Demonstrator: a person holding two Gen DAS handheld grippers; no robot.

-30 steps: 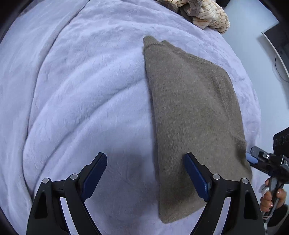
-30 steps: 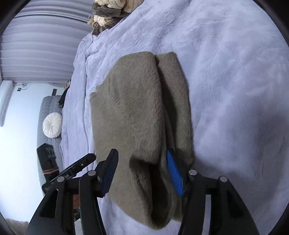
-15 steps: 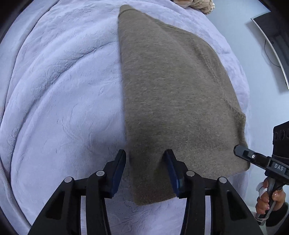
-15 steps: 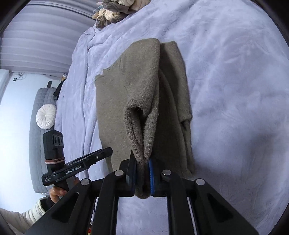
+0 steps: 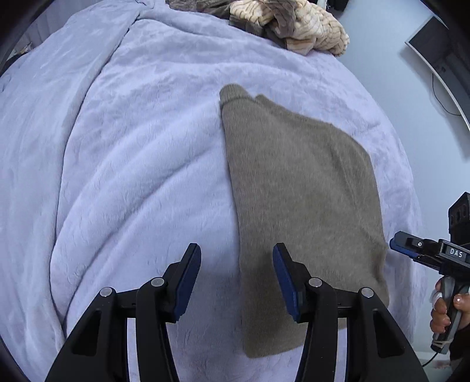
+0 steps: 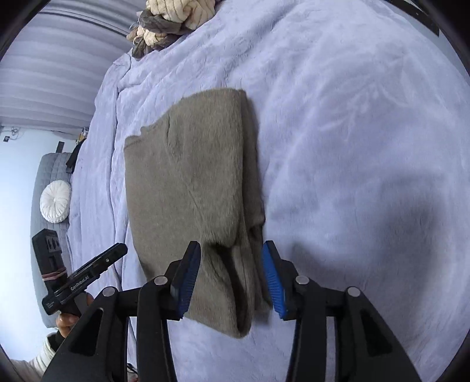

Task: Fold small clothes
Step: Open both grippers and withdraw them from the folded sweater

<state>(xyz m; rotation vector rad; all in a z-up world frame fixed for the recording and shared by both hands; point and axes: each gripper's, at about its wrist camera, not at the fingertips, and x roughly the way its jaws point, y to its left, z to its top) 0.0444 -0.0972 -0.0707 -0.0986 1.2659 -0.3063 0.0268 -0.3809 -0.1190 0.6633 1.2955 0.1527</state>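
On the left lies the bare lilac blanket [image 5: 123, 176], plush and rumpled into soft ridges. Above it at the near edge hangs the left gripper [image 5: 236, 277], its jaws apart and opening, with nothing pressed between them; only the sweater's left border shows in the gap, lying flat on the blanket below.

The brown sweater [image 5: 299, 205] sits right of centre on the bed, folded into a long narrow slab running near to far, with a ribbed cuff or hem at its far tip. It looks light, thick and limp, a fuzzy knit that will sag and drag rather than hold a shape, and should cling to the plush blanket rather than slide. Best taken at the near corners, pinching all layers together so the fold does not slip open.

Further right, the right gripper [image 6: 232, 277] hangs over the sweater's near right end, jaws apart and opening, the layered edge lying loose between them. A heap of cream and brown clothes [image 5: 293, 26] waits at the far edge.
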